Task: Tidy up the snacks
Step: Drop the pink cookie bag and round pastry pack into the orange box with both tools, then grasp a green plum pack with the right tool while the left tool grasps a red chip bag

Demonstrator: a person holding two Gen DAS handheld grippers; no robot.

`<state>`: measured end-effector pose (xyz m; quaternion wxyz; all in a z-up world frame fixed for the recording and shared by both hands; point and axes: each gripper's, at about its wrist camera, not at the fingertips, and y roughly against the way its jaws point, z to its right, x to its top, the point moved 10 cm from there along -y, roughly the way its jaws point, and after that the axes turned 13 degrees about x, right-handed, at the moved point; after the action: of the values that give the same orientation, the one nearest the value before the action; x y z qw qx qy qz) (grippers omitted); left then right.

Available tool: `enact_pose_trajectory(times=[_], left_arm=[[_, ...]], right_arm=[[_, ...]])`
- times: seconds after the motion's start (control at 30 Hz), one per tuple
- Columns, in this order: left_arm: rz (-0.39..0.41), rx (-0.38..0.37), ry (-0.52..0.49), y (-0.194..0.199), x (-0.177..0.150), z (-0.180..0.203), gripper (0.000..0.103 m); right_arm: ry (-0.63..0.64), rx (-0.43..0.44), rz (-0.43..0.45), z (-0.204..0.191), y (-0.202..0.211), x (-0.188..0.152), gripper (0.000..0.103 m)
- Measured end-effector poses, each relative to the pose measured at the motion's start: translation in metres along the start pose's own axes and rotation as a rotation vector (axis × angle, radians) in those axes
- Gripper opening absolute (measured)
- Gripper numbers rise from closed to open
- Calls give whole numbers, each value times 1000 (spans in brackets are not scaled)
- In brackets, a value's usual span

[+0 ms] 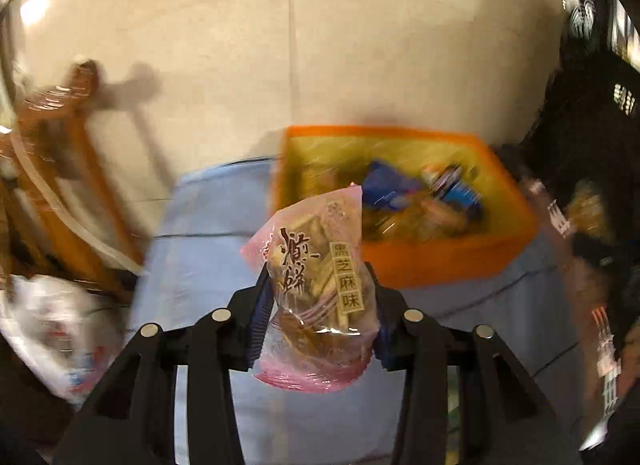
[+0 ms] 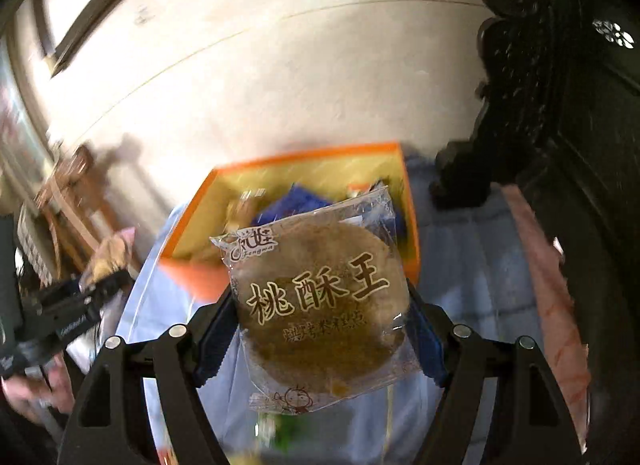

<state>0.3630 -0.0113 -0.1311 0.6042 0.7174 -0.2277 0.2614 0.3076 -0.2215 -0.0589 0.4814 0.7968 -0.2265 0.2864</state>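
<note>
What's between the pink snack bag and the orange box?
Just bare blue cloth, seen in the left wrist view: the pink snack bag, pinched in the left gripper, sits short of the orange box.

- A snack packet (image 1: 316, 297) sits between the left gripper's (image 1: 318, 329) fingers.
- Ahead of them, to the right, a box (image 1: 440, 261) stands on the cloth-covered table (image 1: 200, 249), snacks inside.
- A biscuit packet (image 2: 320, 305) sits between the right gripper's (image 2: 322, 335) fingers, the box directly ahead.
</note>
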Motion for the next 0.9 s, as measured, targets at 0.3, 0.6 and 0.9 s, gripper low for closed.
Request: enact_pose_trajectory(times=[0.3, 0.6, 0.9], left_arm=[[15, -14, -66, -29, 60, 43, 42], [153, 120, -328, -22, 19, 41, 99], [-100, -81, -474, 10, -201, 21, 99]], right_arm=[[-55, -52, -13, 22, -56, 69, 77], [-28, -94, -57, 14, -53, 56, 99], [-75, -67, -392, -10, -73, -149, 99]])
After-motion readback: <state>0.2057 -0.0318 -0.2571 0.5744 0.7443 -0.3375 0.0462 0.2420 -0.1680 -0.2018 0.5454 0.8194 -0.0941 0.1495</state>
